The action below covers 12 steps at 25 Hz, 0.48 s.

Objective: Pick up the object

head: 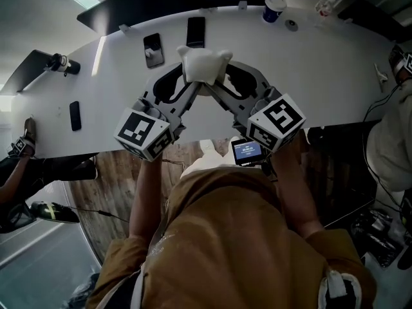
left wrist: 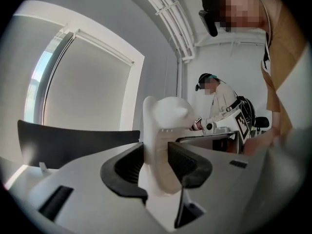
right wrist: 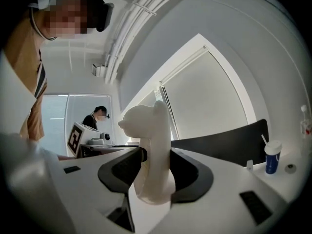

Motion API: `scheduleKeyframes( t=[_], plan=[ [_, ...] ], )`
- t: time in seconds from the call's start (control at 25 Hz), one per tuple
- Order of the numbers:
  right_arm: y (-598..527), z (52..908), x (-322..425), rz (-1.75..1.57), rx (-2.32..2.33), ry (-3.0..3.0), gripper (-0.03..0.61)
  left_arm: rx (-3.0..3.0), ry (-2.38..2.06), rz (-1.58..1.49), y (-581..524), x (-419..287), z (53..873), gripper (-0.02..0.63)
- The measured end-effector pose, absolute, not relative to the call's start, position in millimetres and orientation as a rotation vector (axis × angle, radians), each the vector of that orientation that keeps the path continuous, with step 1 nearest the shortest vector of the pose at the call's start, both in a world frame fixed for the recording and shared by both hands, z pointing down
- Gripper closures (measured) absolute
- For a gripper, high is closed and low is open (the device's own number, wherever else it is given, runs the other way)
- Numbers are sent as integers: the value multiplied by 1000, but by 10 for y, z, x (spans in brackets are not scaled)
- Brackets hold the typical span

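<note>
head view looks down over the person's brown-clad shoulders, which cover the lower half of the picture. both tools reach forward over a white table (head: 322,63) and meet on a white object (head: 205,64). the left gripper (head: 187,85) comes in from the left and the right gripper (head: 225,84) from the right. their tips are tucked under the soft-looking lump, so the contact itself is hidden here. it cannot be told from above whether the object rests on the table or hangs just over it.

left gripper view shows the object (left wrist: 165,116) standing upright between the two dark pads (left wrist: 187,162), which are clenched against its sides. its lower end is cut off behind the tool's grey body. right gripper view shows the same: the pads (right wrist: 187,172) are clamped on the object (right wrist: 151,130), and its rounded top rises above them.

on the table beyond the object lie two dark phones (head: 153,49) (head: 196,31). a blue cup (head: 273,8) with a straw stands near the far edge. a small dark item (head: 75,115) at the left is too small to name. other people at the frame edges are only partly in view.
</note>
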State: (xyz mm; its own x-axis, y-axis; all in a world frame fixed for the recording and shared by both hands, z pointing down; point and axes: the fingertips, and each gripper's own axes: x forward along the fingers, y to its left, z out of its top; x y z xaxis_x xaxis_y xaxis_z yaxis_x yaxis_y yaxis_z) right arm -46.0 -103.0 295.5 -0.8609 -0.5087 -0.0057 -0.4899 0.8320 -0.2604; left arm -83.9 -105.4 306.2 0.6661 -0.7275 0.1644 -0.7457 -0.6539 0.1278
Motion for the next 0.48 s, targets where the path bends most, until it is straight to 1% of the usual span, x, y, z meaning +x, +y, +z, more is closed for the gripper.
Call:
scheduleKeyframes(
  t=[0.24,0.48],
  plan=[
    [-902,2749,-426,-272,-774,2929,388,2763,-1264,118,-927,-809,2866,451],
    [-783,2504,-413,-46,-721,2940,388,2817,-1336,44,-834,-770,2630,453]
  ],
)
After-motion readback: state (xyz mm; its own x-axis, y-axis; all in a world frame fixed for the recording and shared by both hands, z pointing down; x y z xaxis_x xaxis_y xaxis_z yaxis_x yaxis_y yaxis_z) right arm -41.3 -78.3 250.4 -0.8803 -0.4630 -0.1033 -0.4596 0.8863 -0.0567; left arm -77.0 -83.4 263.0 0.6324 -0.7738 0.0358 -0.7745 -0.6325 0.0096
